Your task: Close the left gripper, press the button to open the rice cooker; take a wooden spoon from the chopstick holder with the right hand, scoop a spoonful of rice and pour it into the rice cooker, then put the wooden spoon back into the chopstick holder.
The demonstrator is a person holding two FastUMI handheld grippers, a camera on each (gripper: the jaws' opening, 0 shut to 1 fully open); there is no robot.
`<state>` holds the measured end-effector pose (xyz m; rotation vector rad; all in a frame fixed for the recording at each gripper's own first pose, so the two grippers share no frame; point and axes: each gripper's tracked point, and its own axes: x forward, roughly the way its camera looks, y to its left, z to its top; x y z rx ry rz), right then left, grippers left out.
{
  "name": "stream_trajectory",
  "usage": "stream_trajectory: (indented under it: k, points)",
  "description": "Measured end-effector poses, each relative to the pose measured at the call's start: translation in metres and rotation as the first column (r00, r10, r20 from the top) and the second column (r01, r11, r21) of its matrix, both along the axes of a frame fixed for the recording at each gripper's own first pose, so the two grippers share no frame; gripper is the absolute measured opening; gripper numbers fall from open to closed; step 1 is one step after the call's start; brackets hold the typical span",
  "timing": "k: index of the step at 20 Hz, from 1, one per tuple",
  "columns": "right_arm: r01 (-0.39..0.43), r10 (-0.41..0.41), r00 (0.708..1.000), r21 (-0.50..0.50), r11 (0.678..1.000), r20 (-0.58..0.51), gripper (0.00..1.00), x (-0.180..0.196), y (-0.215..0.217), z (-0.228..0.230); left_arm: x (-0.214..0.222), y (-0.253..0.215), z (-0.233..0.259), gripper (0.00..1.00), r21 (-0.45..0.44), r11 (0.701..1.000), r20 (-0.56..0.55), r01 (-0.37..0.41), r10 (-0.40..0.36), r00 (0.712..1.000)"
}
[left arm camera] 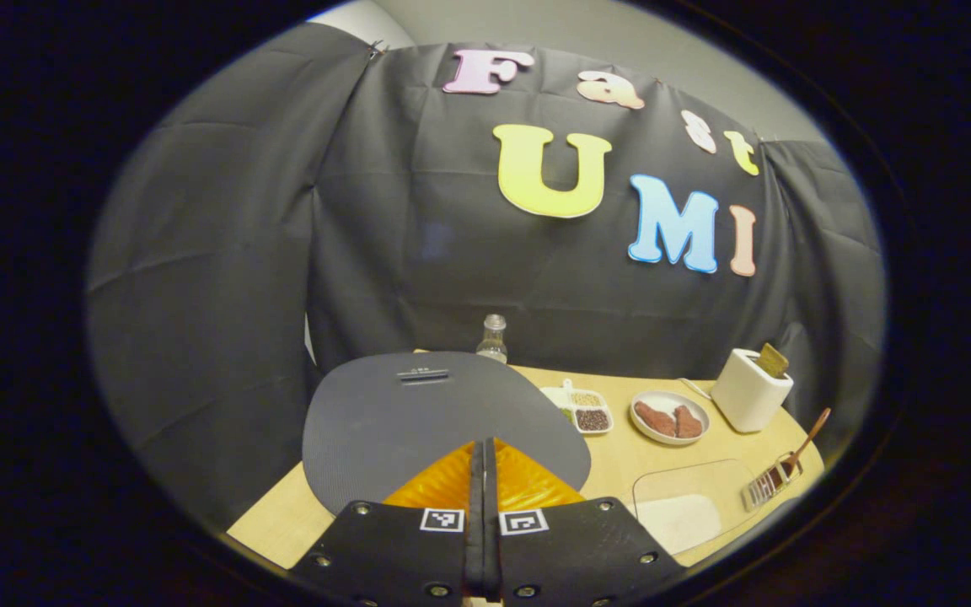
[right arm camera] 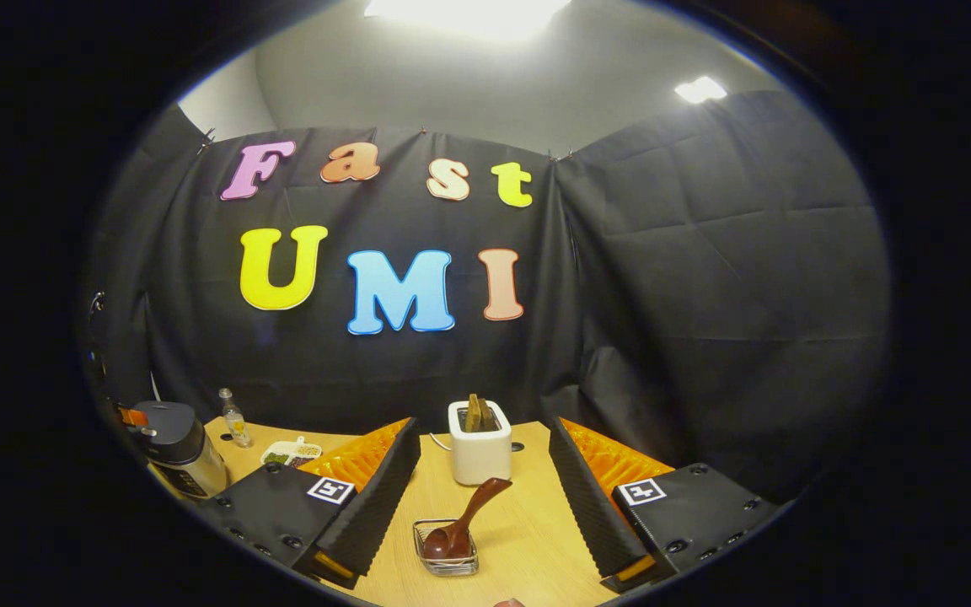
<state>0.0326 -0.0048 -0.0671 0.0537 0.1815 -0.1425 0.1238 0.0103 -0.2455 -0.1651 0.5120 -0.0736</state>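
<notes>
Wooden spoon (right arm camera: pixel 462 525) in chopstick holder (right arm camera: pixel 446 563), right tool (right arm camera: pixel 477 497) open; left tool (left arm camera: pixel 482 472) closed over rice cooker (left arm camera: pixel 418 421).

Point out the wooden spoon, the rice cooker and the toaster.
wooden spoon (right arm camera: pixel 462 524): right gripper view, on the handle.
rice cooker (left arm camera: pixel 418 413): left gripper view, on the closed lid's top.
toaster (right arm camera: pixel 479 455): right gripper view, on the front wall.

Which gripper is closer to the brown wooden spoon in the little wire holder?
Right. The right gripper is open just before the brown wooden spoon; the left gripper, shut, sits over the grey rice cooker lid, far off.
</notes>
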Motion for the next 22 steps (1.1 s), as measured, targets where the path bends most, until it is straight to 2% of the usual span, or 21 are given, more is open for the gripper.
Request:
stream_trajectory:
  k: [6,7,9,10,11,12,13,14,18,20,22]
  points:
    - [0.0,0.0,1.0,-0.012,1.0,-0.003,0.97,0.002,0.001,0.0,-0.009,-0.003,-0.017,0.01,0.0,1.0,-0.055,-0.002,0.002,0.998]
    - [-0.002,0.002,1.0,-0.015,1.0,-0.005,0.97,0.003,0.0,0.0,-0.007,-0.003,-0.016,0.05,0.013,1.0,-0.044,0.001,0.0,0.999]
    - [-0.006,0.006,1.0,-0.016,1.0,-0.009,0.97,0.004,0.001,-0.001,-0.009,-0.004,-0.02,0.02,0.03,1.0,-0.068,0.001,0.001,0.998]
    - [-0.01,0.009,1.0,-0.015,1.0,-0.01,0.97,0.005,0.002,-0.002,-0.01,-0.004,-0.023,0.06,0.029,1.0,-0.089,-0.004,0.006,0.996]
    - [-0.015,0.015,1.0,-0.013,1.0,-0.011,0.97,0.006,0.004,-0.003,-0.01,-0.004,-0.022,0.02,0.015,1.0,-0.098,-0.014,0.015,0.995]
    - [-0.021,0.021,1.0,-0.011,1.0,-0.011,0.97,0.008,0.005,-0.004,-0.013,-0.005,-0.028,0.02,0.01,1.0,-0.127,-0.011,0.012,0.992]
    - [-0.026,0.026,1.0,-0.007,1.0,-0.011,0.97,0.009,0.006,-0.004,-0.007,-0.004,-0.031,0.0,0.023,1.0,-0.115,-0.003,0.006,0.993]
    - [-0.032,0.032,0.999,-0.001,0.999,-0.009,0.97,0.01,0.007,-0.004,-0.013,-0.005,-0.028,0.02,0.051,0.999,-0.123,0.006,0.0,0.992]
    - [-0.043,0.043,0.999,0.01,0.999,0.01,0.98,0.013,0.008,0.0,-0.011,-0.006,-0.016,0.02,0.149,0.989,-0.04,0.014,-0.008,0.999]
    - [-0.05,0.05,0.999,0.009,0.999,0.006,0.97,0.013,0.006,-0.002,-0.012,-0.006,-0.007,0.02,0.162,0.987,-0.027,0.011,-0.007,1.0]
    - [-0.049,0.049,0.999,0.019,0.999,-0.001,0.97,0.013,0.003,-0.004,-0.003,-0.003,0.017,0.02,0.174,0.985,0.05,-0.013,0.005,0.999]
